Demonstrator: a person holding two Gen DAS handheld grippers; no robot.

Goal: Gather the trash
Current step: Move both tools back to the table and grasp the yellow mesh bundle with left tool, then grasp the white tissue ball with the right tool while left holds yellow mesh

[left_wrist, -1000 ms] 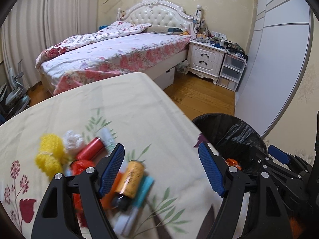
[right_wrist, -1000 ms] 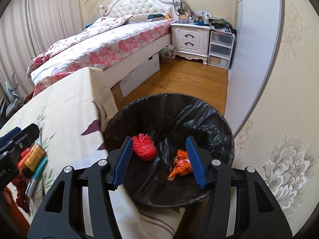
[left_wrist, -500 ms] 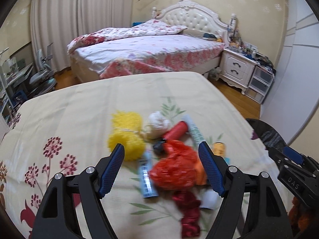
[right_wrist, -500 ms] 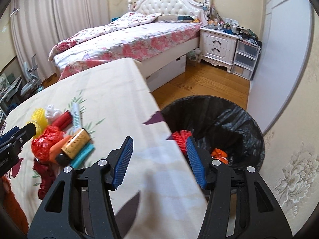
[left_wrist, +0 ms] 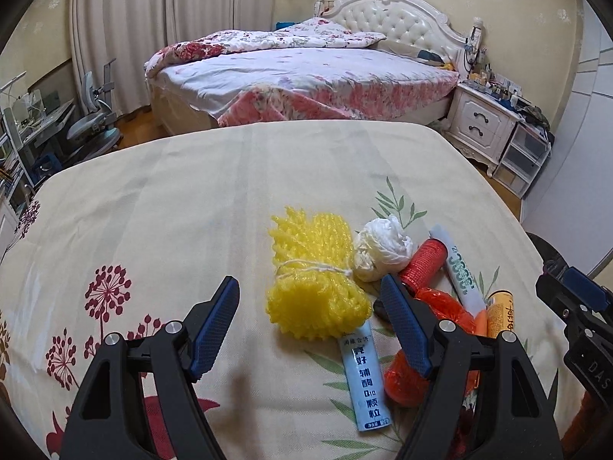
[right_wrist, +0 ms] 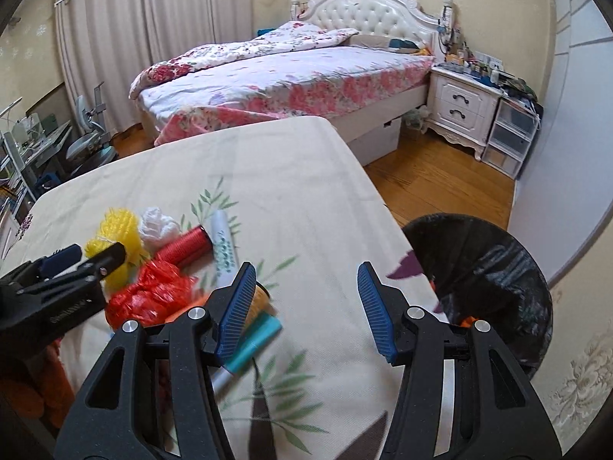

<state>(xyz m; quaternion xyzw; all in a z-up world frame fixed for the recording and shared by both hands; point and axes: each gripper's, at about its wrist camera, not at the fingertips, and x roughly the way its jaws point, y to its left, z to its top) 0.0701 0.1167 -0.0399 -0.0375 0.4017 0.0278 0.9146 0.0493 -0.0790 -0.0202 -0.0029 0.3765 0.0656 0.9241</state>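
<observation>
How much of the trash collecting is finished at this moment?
Done: a little orange trash lies in the black bin. In hand: nothing; the left gripper, jaws closing, and the right gripper are empty. Left: the yellow net, white wad, red bag and tubes.

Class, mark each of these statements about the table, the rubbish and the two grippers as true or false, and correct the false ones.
1. The yellow foam net is tied with white string. True.
2. The bin has a white liner. False: its liner is black.
3. The left gripper is clamped on the yellow net. False: nothing is between its closing fingers; the net lies ahead on the tablecloth.
4. The right gripper holds nothing. True.
5. The white crumpled bag lies beside the yellow net. True.
</observation>
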